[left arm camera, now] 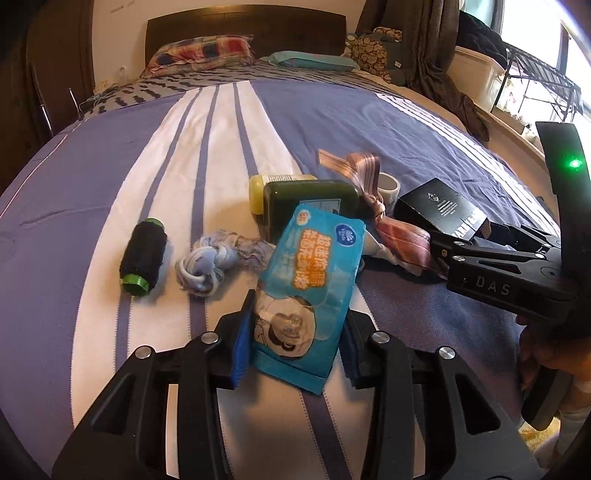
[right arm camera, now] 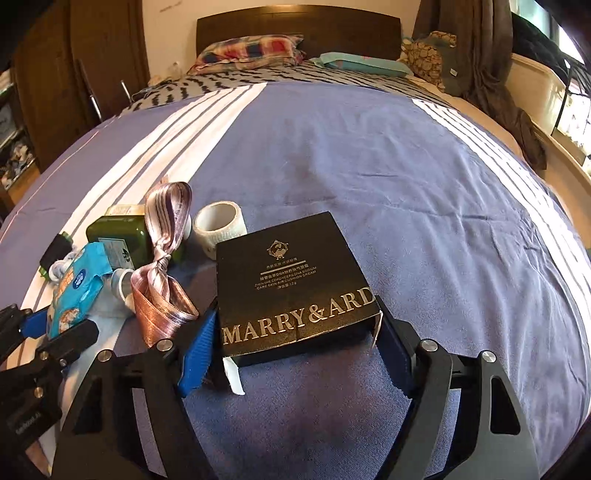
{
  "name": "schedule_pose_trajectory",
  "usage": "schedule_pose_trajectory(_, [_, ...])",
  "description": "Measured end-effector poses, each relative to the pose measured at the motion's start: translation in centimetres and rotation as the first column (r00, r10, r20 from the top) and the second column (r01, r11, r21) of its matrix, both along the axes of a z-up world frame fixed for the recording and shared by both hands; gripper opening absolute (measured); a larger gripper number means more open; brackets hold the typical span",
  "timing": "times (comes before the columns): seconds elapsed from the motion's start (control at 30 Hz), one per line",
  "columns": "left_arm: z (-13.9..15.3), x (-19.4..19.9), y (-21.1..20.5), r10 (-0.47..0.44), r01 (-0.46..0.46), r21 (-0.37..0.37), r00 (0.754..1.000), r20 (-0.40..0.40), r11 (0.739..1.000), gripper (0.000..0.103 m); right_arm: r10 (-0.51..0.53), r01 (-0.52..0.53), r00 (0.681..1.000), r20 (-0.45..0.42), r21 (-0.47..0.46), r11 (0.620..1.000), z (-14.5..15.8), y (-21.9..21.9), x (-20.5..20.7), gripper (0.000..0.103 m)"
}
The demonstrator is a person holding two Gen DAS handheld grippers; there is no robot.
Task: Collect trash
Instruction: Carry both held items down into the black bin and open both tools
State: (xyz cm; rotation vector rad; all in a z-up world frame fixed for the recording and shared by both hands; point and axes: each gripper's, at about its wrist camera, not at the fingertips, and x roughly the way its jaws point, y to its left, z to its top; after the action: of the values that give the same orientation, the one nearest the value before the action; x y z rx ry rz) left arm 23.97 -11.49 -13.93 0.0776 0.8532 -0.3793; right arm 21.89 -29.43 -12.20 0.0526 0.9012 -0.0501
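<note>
My left gripper (left arm camera: pixel 295 325) is shut on a blue wet-wipes packet (left arm camera: pixel 310 280), held tilted just over the bed; the packet also shows in the right wrist view (right arm camera: pixel 74 291). My right gripper (right arm camera: pixel 295 339) is shut on a black "MARRY&ARD" box (right arm camera: pixel 291 284), its blue pads (right arm camera: pixel 197 354) against both sides; the box also shows in the left wrist view (left arm camera: pixel 439 210). Beside them lie a pink ribbon (right arm camera: pixel 166 266), a dark green bottle (left arm camera: pixel 310 203), a white tape roll (right arm camera: pixel 219 225), a knotted blue-white cloth (left arm camera: pixel 207 266) and a black thread spool (left arm camera: pixel 142 256).
All lies on a bed with a purple and white striped cover (right arm camera: pixel 369 147). Pillows (right arm camera: pixel 251 50) and a dark headboard (right arm camera: pixel 295 33) are at the far end. Clothes (right arm camera: pixel 495 74) hang at the right. A wardrobe (right arm camera: pixel 74 74) stands at the left.
</note>
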Motion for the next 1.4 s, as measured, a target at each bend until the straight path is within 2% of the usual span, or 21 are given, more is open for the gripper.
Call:
schedule_pose_trajectory(0.23, [2.0, -3.1, 1.5, -0.006, 0.006, -0.008, 0.999, 0.045, 1.000, 0.037, -0.039, 0.038, 0.998, 0.056, 0.022, 0.999, 1.6, -0.6, -3.5, 0.077])
schedule_pose_trajectory(0.37, [3.7, -5.9, 2.6, -0.006, 0.007, -0.015, 0.996, 0.086, 1.000, 0.037, -0.052, 0.050, 0.993, 0.110, 0.014, 0.999, 3.7, -0.4, -7.2, 0.077])
schedule_pose_trajectory(0.6, [5.9, -11.3, 4.9, -0.005, 0.007, -0.017, 0.991, 0.134, 1.000, 0.037, -0.015, 0.012, 0.982, 0.187, 0.018, 1.000, 7.0, 1.8, -13.9, 0.077])
schedule_pose_trajectory(0.83, [5.8, -17.6, 8.1, 0.011, -0.009, -0.017, 0.991, 0.137, 1.000, 0.037, 0.038, -0.051, 0.978, 0.207, 0.055, 0.997, 7.7, 4.4, -20.6, 0.077])
schedule_pose_trajectory(1.03, [3.1, -22.0, 9.7, 0.002, -0.002, -0.006, 0.997, 0.078, 1.000, 0.037, 0.079, -0.092, 0.985, 0.153, 0.079, 0.993, 5.4, 6.7, -25.2, 0.077])
schedule_pose_trajectory(1.27, [-3.0, -23.9, 10.3, -0.002, 0.005, 0.051, 0.998, -0.062, 0.999, 0.037, 0.125, -0.121, 0.992, -0.025, 0.126, 0.985, -1.1, 9.5, -27.4, 0.077])
schedule_pose_trajectory(1.4, [-7.0, -24.3, 10.2, -0.011, 0.023, 0.065, 0.984, -0.177, 0.998, 0.037, 0.138, -0.119, 0.982, -0.130, 0.147, 0.982, -4.8, 10.4, -28.0, 0.077])
